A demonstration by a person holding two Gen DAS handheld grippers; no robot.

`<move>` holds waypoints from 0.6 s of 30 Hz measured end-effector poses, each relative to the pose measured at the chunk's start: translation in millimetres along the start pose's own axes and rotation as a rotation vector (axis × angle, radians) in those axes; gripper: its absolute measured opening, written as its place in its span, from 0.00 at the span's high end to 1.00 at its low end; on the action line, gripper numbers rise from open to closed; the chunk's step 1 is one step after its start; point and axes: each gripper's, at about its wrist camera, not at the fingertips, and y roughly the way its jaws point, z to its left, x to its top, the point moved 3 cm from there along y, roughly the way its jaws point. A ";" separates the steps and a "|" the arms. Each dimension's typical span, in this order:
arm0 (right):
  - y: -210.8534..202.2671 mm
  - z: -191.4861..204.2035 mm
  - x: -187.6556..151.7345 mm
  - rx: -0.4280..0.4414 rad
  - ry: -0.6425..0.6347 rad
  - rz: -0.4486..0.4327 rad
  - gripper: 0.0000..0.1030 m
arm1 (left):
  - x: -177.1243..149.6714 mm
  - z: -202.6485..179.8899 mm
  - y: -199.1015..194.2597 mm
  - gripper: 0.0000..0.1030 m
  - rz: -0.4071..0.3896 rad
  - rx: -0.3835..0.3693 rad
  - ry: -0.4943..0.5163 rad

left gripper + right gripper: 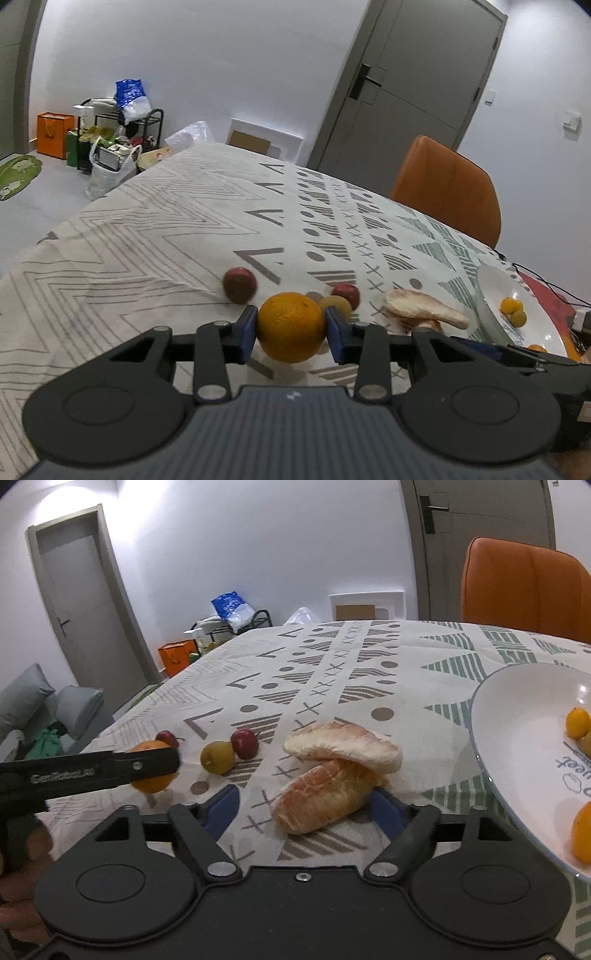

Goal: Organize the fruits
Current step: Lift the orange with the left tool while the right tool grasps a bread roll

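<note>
My left gripper [291,325] is shut on an orange [291,326] and holds it just above the tablecloth; it shows from the side in the right wrist view [153,771]. Behind it lie a dark red fruit [239,285], a yellow-green fruit [336,304] and a second red fruit [347,293]. My right gripper [303,805] is open, its blue pads on either side of two stacked peeled pomelo segments [332,775]. A white plate [524,746] at the right holds small orange and green fruits [578,722].
The table is covered by a patterned cloth [166,221]. An orange chair [447,188] stands at the far side. A black cable [543,284] runs behind the plate. A shelf with bags [118,136] stands by the wall.
</note>
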 end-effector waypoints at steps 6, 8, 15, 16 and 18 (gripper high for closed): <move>10.4 3.9 4.3 -0.045 -0.031 0.002 0.20 | 2.9 7.4 -4.2 0.63 -0.022 0.015 -0.026; 12.2 5.9 3.9 -0.054 -0.047 0.001 0.21 | 2.4 8.2 -5.6 0.63 -0.028 0.017 -0.040; 4.9 0.3 1.5 -0.086 -0.095 -0.003 0.49 | -2.8 8.8 -11.9 0.63 -0.042 0.024 -0.052; 2.8 -1.1 0.5 -0.080 -0.096 -0.005 0.50 | -3.6 9.1 -12.6 0.63 -0.040 0.027 -0.052; -1.1 -2.1 -2.3 -0.076 -0.103 -0.011 0.56 | -5.2 7.7 -13.3 0.63 -0.036 0.032 -0.050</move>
